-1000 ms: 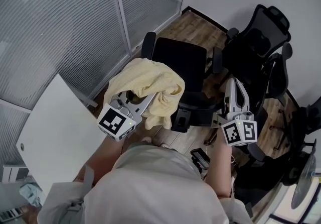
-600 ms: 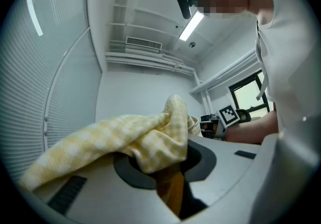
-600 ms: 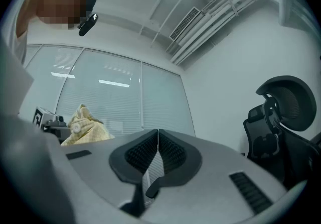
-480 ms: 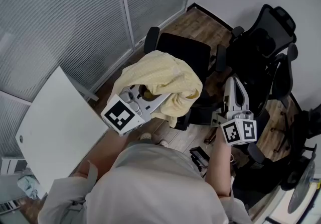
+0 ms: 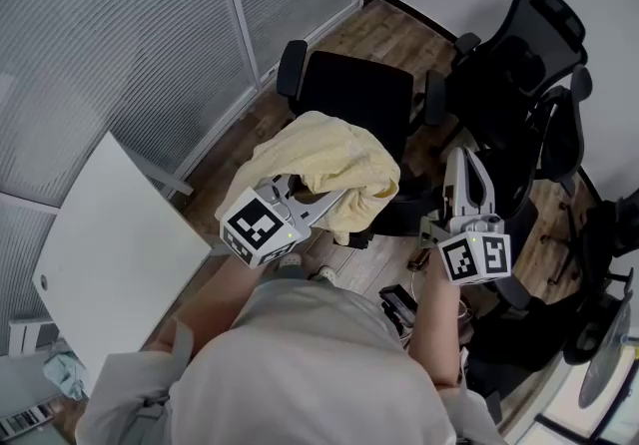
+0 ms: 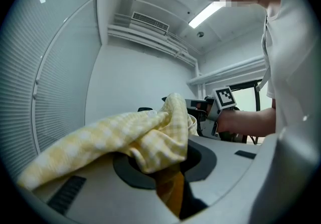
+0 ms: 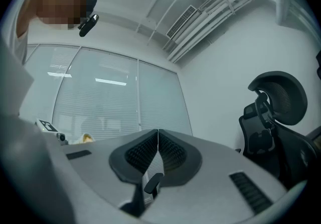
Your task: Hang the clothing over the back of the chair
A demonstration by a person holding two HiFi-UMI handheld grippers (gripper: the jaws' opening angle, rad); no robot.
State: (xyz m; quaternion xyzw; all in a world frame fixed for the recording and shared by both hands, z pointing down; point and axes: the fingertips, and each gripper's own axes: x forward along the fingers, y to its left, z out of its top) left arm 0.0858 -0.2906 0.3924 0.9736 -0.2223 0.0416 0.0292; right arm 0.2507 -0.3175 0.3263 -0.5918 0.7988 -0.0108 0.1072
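Observation:
A pale yellow checked garment [image 5: 324, 162] is bunched over my left gripper [image 5: 334, 202], whose jaws are shut on a fold of it [image 6: 160, 142]. It hangs in the air just in front of a black office chair [image 5: 354, 94] with two armrests, covering the chair's near edge. The left gripper's fingertips are hidden under the cloth. My right gripper [image 5: 461, 159] is held to the right of that chair, apart from the garment, its jaws [image 7: 158, 155] shut flat together with nothing between them. In the left gripper view the right gripper [image 6: 213, 112] shows beyond the cloth.
A white table [image 5: 110, 253] stands at the left beside a glass wall with blinds [image 5: 120, 24]. Several more black office chairs [image 5: 524, 64] crowd the right side, one with a headrest [image 7: 278, 95]. The floor [image 5: 389, 44] is wood.
My left gripper has carried the yellow garment to the right and lower, closer to the black chair. The right gripper has hardly shifted and stays shut.

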